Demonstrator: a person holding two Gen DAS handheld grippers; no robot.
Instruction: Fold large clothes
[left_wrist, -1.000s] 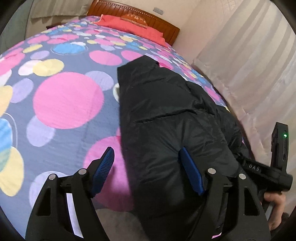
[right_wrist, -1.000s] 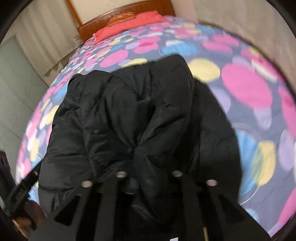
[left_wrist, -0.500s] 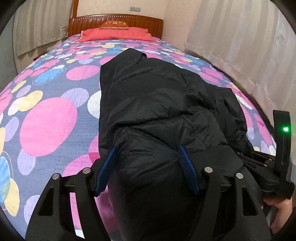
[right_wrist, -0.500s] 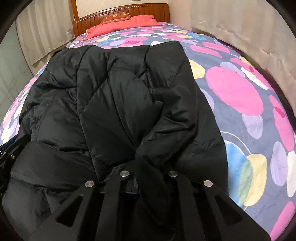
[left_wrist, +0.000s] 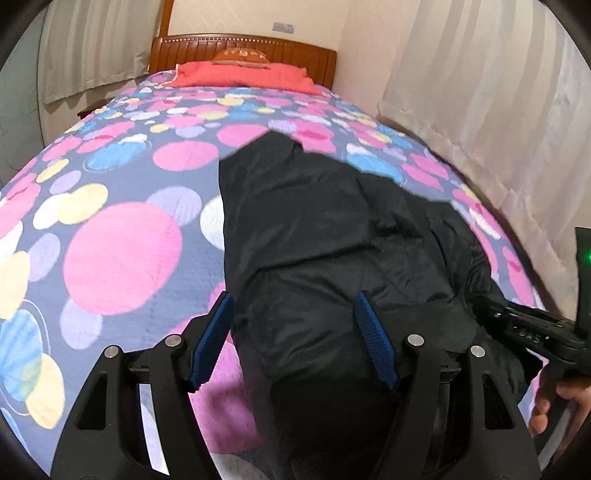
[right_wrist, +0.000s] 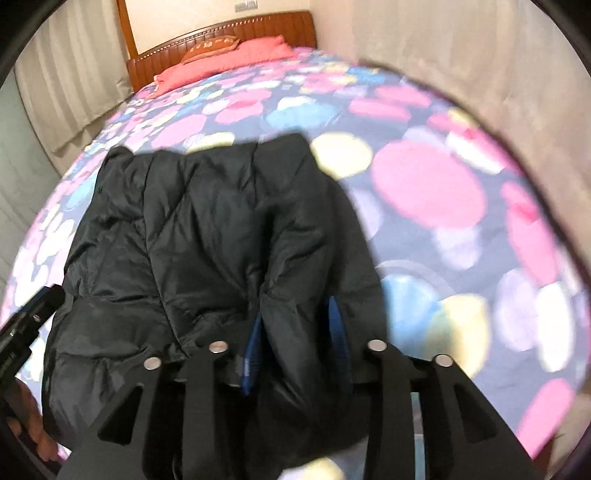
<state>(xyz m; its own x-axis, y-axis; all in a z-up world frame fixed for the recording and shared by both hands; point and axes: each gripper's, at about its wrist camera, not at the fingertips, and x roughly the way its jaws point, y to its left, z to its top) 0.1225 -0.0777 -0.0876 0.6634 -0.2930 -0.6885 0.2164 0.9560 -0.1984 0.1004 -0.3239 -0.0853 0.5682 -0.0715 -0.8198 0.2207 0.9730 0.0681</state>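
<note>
Right tongs (right_wrist: 295, 343) just opening – black jacket (right_wrist: 207, 240) fold between, bedspread (right_wrist: 424, 184)

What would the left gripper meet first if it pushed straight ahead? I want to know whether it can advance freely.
Almost certainly the black puffer jacket: its near end already bulges between the left gripper's open blue pads, so the way ahead is not free. Only past the jacket comes the dotted bedspread.

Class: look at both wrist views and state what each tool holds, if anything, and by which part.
Left tool: open around the near edge of the black padded jacket, no clear grip. Right tool: has just been opening; a jacket fold sits between its pads, whether pinched cannot be told.
</note>
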